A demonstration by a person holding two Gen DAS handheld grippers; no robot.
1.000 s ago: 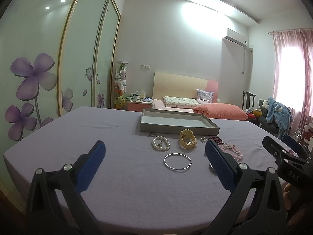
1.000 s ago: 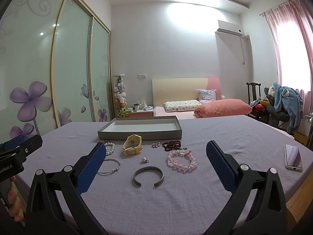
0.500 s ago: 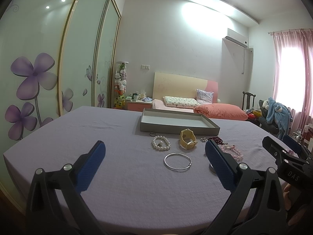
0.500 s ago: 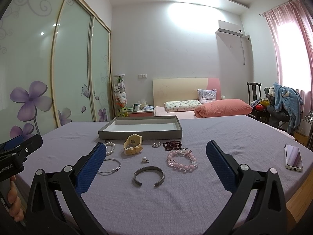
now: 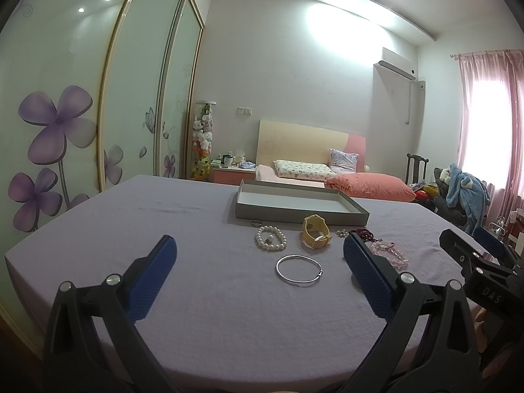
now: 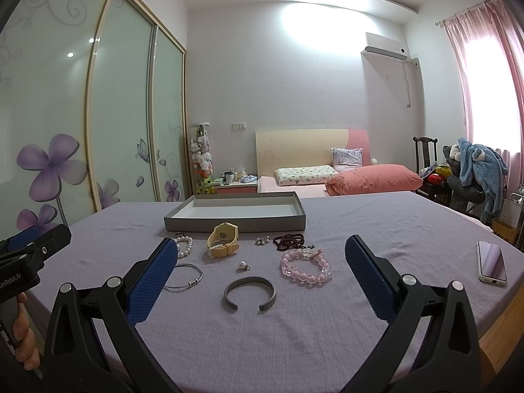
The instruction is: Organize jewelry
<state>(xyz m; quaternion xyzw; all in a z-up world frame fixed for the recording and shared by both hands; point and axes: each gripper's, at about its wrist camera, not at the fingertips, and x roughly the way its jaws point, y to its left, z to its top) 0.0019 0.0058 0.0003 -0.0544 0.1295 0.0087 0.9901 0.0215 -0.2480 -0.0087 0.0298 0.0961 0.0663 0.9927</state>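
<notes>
In front of me is a table [image 6: 376, 344] under a lilac cloth. A grey tray [image 6: 235, 221] sits at the far middle. Just before it lie a small ring [image 5: 257, 223], a pearl bracelet [image 5: 270, 237], a yellow watch [image 6: 223, 240], little earrings [image 6: 262, 240] and dark red beads [image 6: 290, 240]. Nearer me lie a thin bangle [image 5: 298, 269], a loose pearl [image 6: 242, 265], a grey cuff [image 6: 250, 292] and a pink bracelet [image 6: 305, 266]. A phone [image 6: 491, 262] lies well apart at my right.

Both grippers, left gripper [image 5: 258, 262] and right gripper [image 6: 260, 262], are rocking black plastic frames, 2 textured blue pads [image 6: 152, 283] each, silver screws, and white lettering showing on the sides.
</notes>
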